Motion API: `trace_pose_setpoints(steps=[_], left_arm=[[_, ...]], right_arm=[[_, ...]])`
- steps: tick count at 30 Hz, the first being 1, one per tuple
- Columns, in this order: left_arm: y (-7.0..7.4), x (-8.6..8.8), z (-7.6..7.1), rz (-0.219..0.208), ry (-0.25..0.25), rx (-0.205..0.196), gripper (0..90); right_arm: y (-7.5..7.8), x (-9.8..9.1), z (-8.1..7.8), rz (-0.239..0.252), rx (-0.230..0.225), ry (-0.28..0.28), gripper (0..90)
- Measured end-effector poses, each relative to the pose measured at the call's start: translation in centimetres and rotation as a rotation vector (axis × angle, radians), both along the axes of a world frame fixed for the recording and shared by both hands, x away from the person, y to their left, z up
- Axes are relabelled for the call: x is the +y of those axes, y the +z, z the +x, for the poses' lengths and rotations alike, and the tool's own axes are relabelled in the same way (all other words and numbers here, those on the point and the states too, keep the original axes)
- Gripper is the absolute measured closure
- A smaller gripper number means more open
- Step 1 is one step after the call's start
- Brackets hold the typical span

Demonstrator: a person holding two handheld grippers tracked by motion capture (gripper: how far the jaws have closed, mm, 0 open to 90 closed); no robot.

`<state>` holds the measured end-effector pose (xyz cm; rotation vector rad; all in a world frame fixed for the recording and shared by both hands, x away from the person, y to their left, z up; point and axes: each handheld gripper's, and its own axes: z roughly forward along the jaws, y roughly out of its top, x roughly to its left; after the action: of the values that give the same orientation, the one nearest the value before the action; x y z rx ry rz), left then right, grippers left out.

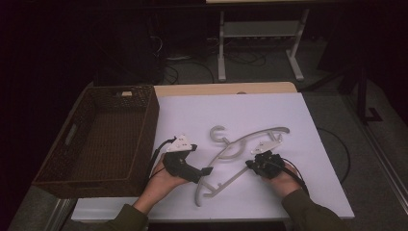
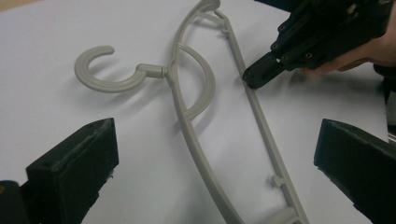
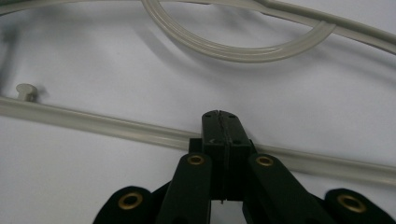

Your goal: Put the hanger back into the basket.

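Both hands hold grippers over the white board (image 1: 269, 110), on which a grey plastic hanger (image 1: 231, 153) lies flat. Left gripper (image 1: 204, 172) has jaws wide apart beside the hanger's lower end, while right gripper (image 1: 249, 163) has jaws pressed together, its tip against the hanger's straight bar. Left of the hanger, touching the board's edge, stands a brown wicker basket (image 1: 144, 139).

grey hanger (image 1: 240, 154), white table (image 1: 288, 115), brown woven basket (image 1: 144, 125), black claws.
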<state>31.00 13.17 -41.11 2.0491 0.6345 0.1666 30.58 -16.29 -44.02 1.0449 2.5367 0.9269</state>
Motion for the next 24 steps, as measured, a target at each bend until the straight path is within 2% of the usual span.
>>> trace_pose_setpoints(steps=[6, 14, 15, 18, 24], left_arm=[[-0.9, -1.2, 0.9, 0.039, 0.009, 0.019, 0.0], [-1.4, -2.2, 1.6, 0.079, 0.011, 0.021, 0.0], [-1.6, -2.4, 1.8, 0.091, 0.009, 0.02, 3.9], [-1.7, -2.7, 1.9, 0.096, 0.012, 0.021, 4.6], [-2.1, -3.3, 2.5, 0.128, 0.015, 0.039, 13.6]], right_arm=[[0.0, 0.0, 0.0, -0.004, 0.001, -0.002, 89.6], [0.0, 0.0, 0.0, -0.005, 0.002, -0.004, 89.6], [0.0, 0.0, 0.0, -0.005, 0.002, -0.003, 89.7], [0.0, 0.0, 0.0, -0.001, 0.004, -0.004, 89.7], [0.0, 0.0, 0.0, -0.003, 0.005, -0.003, 89.7]])
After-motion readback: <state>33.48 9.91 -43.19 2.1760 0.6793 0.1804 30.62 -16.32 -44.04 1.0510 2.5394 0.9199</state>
